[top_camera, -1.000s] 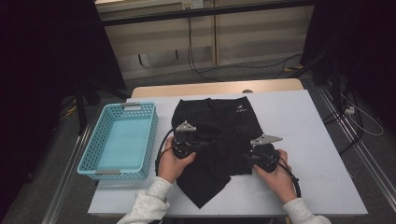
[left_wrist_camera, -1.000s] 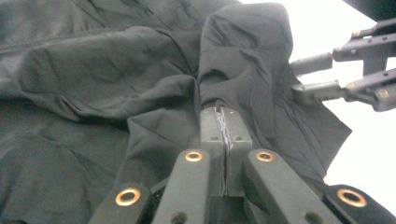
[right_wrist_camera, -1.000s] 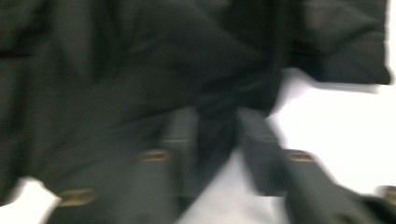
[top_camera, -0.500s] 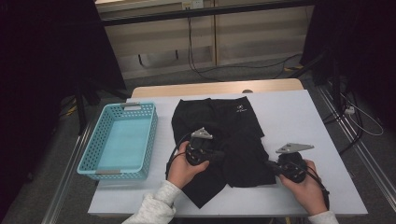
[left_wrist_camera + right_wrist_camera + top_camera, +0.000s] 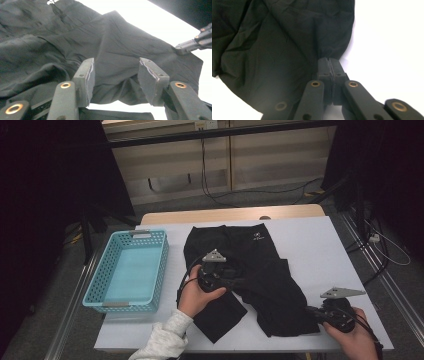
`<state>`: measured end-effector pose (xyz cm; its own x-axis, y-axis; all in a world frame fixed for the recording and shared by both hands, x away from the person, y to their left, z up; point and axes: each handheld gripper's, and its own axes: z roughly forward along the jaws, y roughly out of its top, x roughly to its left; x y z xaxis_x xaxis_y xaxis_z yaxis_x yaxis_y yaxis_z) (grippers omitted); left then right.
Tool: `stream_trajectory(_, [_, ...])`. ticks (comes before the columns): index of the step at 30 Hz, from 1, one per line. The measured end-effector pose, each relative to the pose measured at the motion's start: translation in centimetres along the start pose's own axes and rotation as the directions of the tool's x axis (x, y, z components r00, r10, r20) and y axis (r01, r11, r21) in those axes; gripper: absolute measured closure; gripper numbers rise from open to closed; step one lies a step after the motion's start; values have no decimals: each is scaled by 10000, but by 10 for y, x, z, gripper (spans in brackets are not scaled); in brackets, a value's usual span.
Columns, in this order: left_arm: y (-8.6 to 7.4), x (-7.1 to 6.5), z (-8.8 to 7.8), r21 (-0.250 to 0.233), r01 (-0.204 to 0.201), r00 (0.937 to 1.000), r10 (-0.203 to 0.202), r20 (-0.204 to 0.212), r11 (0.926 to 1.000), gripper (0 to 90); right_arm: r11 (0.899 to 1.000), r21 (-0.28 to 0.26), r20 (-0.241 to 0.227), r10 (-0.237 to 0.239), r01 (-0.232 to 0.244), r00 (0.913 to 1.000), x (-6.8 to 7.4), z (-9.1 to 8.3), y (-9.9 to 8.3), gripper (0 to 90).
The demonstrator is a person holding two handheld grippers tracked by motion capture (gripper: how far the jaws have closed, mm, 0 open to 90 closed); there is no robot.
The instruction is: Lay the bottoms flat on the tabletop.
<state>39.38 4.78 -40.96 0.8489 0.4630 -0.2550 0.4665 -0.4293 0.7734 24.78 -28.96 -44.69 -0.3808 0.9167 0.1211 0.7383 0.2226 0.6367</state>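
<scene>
So over on the left of the white table there's a light blue basket, sitting just beside the black shorts. The shorts are spread out across the middle of the table, small white logo up near the far edge, one leg running toward the near edge and the other stretched out to the right.

The left hand-held gripper is sitting over the middle of the shorts, pointing right. Its jaws have just been opening and now stand apart, with a wrinkled fold of the fabric in the gap between them, but the pads aren't pressing on it.

Further right, near the table's front right corner, the right hand-held gripper has its jaws pressed together, pinching the edge of that right-hand leg. The cloth bunches up right at the pinch.
</scene>
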Motion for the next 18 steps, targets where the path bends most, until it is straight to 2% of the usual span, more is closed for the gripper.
stream_trajectory(5, [0, 2, 1, -14, -8, 10000, 8, -58, 10000, 450, 10000, 48, 129, -48, 47, 9999, 0, -10, -8, 880])
stream_trajectory(8, [0, 3, -1, -38, 11, 9998, -12, -173, 10000, 435, 10000, 9, 94, 54, -55, 9999, -1, -11, -10, 802])
stream_trajectory(11, [0, 4, -4, -130, 12, 9995, -16, -308, 9999, 418, 9995, -311, 166, 70, -64, 9998, 0, -9, -1, 670])
stream_trajectory(14, [-2, 7, -7, -96, 41, 9991, -45, -419, 9999, 397, 9976, -686, 272, 64, -45, 9996, 0, -3, 14, 616])
stream_trajectory(18, [-6, 10, -9, -33, 139, 9983, -141, -569, 9999, 354, 9955, -912, 668, 299, -237, 9973, -9, 13, 33, 611])
